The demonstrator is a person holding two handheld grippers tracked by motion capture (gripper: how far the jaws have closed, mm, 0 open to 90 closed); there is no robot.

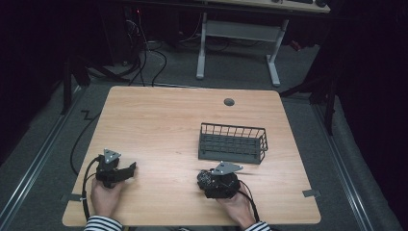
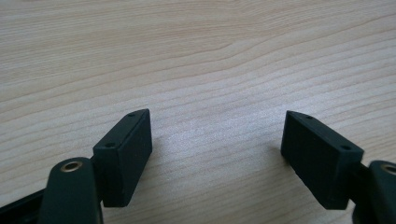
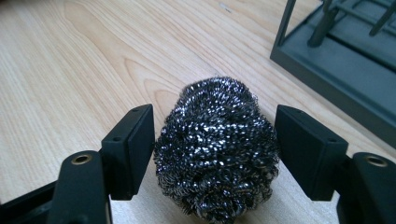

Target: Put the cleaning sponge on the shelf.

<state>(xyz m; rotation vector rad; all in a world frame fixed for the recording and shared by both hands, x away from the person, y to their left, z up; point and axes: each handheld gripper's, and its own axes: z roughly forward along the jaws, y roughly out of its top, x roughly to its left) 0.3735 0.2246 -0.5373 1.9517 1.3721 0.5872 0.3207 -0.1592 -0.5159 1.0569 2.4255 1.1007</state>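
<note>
Both jaws of the right gripper [image 3: 215, 154] stand spread, unclenched, flanking the steel scourer [image 3: 217, 144] between them.

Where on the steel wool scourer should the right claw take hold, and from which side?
Across the middle of the steel wool scourer, where its rounded, springy body is widest. It lies on the table in front of the wire basket, so coming from the person's side keeps clear of the basket. The right claw already straddles it there, jaws open at either flank.
</note>
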